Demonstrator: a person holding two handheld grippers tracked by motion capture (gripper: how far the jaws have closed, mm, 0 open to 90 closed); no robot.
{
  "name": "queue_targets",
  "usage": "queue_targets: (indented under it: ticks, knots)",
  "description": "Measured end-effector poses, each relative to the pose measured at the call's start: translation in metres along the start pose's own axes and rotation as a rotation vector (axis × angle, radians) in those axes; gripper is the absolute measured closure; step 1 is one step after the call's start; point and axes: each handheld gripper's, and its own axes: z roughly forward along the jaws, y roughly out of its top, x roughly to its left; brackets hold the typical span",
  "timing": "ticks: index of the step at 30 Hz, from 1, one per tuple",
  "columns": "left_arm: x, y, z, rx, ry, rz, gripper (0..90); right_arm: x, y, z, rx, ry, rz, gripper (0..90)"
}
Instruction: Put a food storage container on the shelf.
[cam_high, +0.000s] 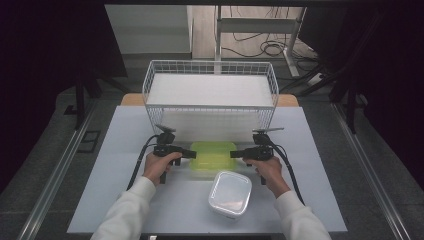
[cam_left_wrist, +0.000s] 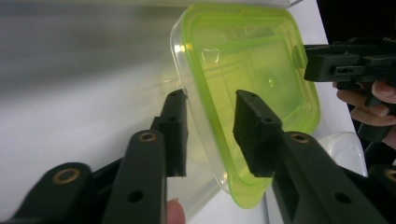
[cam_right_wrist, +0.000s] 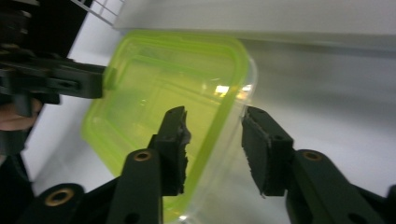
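The green box (cam_high: 212, 157) lies flat on the table (cam_high: 115, 165) between the two tongs, its long side running left to right from one to the other. The left tongs (cam_high: 192, 153) are spread partly open, jaws standing either side of the box's left rim, one over the green lid (cam_left_wrist: 252, 70) and one outside the clear wall; whether they touch is unclear. The right tongs (cam_high: 233, 154) are likewise partly open, straddling the right rim. A white tub (cam_high: 230, 192) sits just nearer the person, below the right tongs. A wire basket (cam_high: 210, 92) stands beyond both. No writing is legible.
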Motion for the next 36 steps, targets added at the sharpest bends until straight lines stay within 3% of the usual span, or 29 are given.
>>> queue_targets:
  ticks: [3, 7, 13, 19, 27, 33, 36]
  knots:
    - [0.003, -0.001, 0.002, -0.002, -0.029, -0.022, 69.5, -0.002, -0.001, 0.005, 0.020, 0.002, 0.017, 67.8]
    - [0.008, -0.005, 0.004, -0.009, -0.066, -0.073, 72.9, -0.007, 0.000, 0.005, 0.020, 0.040, 0.078, 71.9]
    - [0.004, -0.006, 0.000, -0.017, -0.051, -0.048, 75.9, -0.007, 0.000, 0.004, 0.003, 0.059, 0.109, 76.1]
    - [-0.005, -0.007, -0.010, -0.052, -0.042, -0.015, 79.1, 0.001, 0.000, -0.002, -0.024, 0.044, 0.051, 78.4]
    - [-0.018, -0.008, -0.023, -0.098, -0.075, 0.028, 78.9, 0.011, 0.002, -0.019, -0.079, 0.065, -0.023, 78.3]
    - [-0.035, -0.005, -0.035, -0.147, -0.065, 0.090, 78.9, 0.022, 0.005, -0.033, -0.136, 0.062, -0.087, 78.3]
    - [-0.041, -0.004, -0.039, -0.166, -0.068, 0.102, 78.8, 0.027, 0.008, -0.040, -0.157, 0.062, -0.111, 78.3]
